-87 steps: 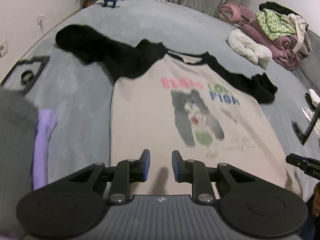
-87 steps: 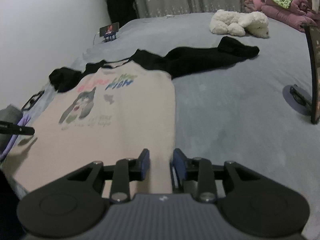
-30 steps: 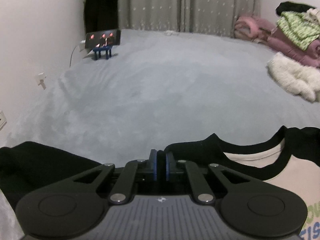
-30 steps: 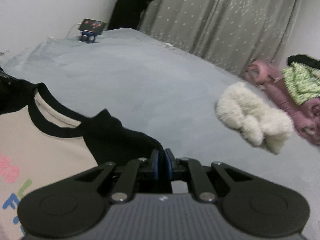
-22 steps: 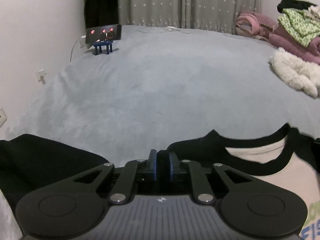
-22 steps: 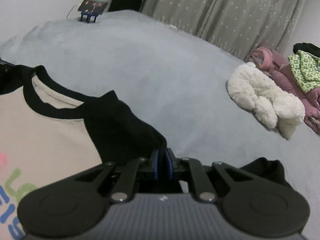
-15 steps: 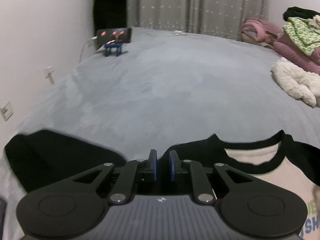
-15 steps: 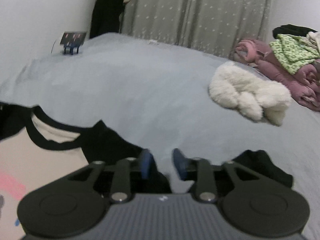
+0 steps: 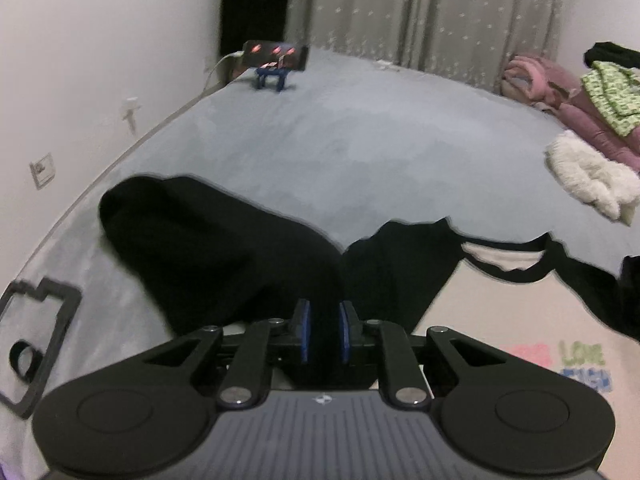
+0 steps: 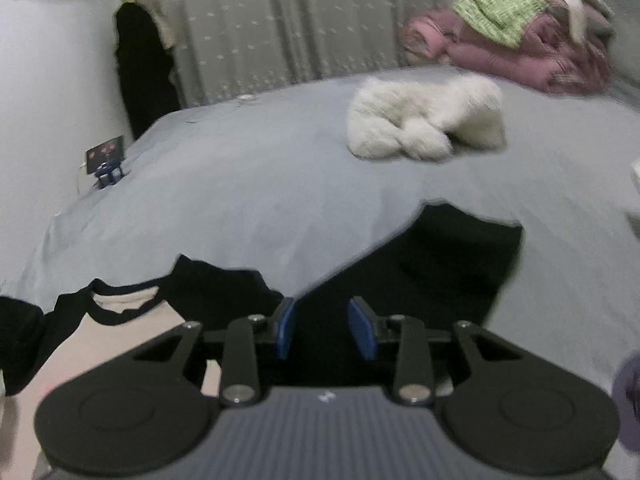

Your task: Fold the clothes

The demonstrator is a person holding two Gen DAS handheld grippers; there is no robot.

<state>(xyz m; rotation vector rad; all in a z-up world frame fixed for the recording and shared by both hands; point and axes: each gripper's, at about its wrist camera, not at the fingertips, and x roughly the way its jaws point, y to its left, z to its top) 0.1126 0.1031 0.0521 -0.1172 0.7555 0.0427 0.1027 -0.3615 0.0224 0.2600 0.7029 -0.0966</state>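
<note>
Beige raglan shirt with black sleeves lies flat.

**Both grippers let go of the sleeves**

The left gripper, clamped on the black fabric a second ago, now shows a narrow gap between its blue pads, and the left sleeve lies stretched out on the bed. The right gripper stands wide apart where it was pinched shut, and the right sleeve is spread flat rather than bunched.
</note>
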